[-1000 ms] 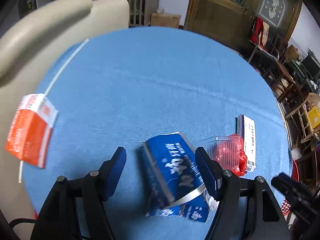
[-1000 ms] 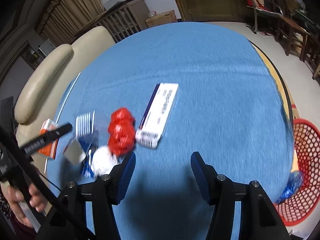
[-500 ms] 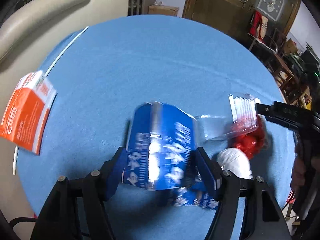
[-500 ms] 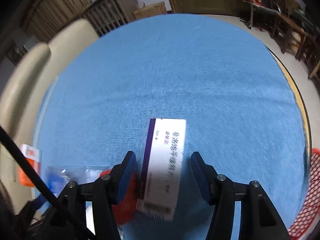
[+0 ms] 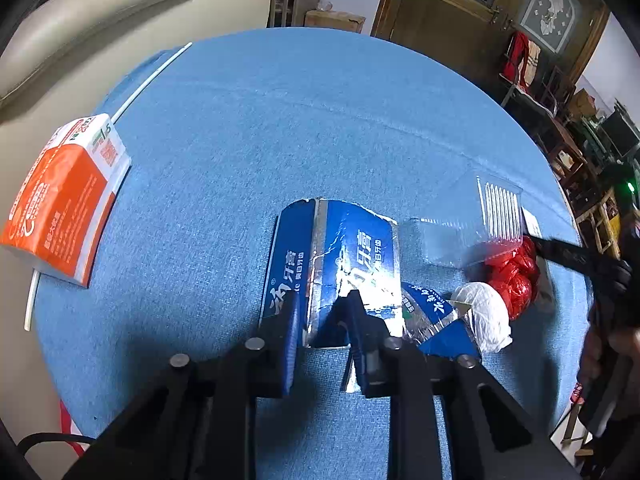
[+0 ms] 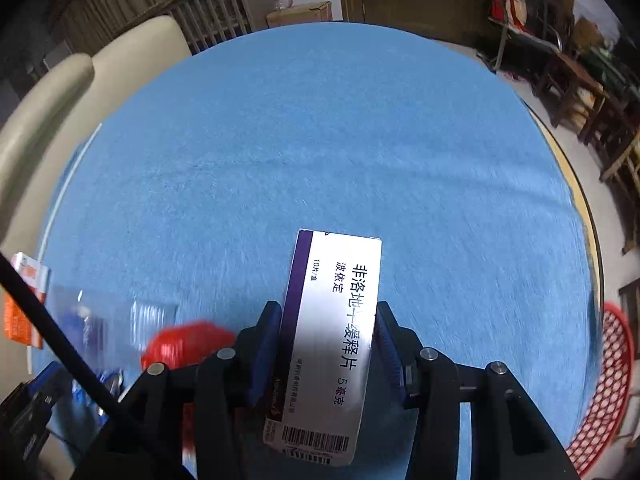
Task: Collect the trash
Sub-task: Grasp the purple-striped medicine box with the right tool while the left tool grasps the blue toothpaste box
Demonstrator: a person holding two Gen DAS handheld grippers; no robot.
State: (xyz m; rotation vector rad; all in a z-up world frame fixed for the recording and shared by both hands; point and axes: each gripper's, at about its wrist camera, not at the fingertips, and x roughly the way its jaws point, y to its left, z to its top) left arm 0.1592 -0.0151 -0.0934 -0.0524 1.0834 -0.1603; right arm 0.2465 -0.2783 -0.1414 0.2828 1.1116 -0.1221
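Observation:
A torn blue toothpaste box [image 5: 344,248] lies on the blue tablecloth [image 5: 320,120]. My left gripper [image 5: 323,304] is shut on its near edge. To its right lie a clear plastic container [image 5: 472,224], a red crumpled bag [image 5: 516,276] and a white wad of tissue [image 5: 486,316]. In the right wrist view a white medicine box [image 6: 336,272] with a purple stripe stands lengthwise between my right gripper's [image 6: 328,312] jaws. They are closing, and both pads touch the box's long sides. An orange carton [image 5: 64,196] rests at the table's left edge.
A red mesh basket [image 6: 600,392] stands on the floor beyond the table's right edge. A beige sofa [image 5: 100,12] borders the table's left side. A thin white straw [image 5: 148,80] lies along that edge. Wooden chairs [image 6: 580,92] stand far right.
Both grippers moved forward and down over their boxes. The left jaws shut on the blue toothpaste box. The right jaws narrowed around the white medicine box.

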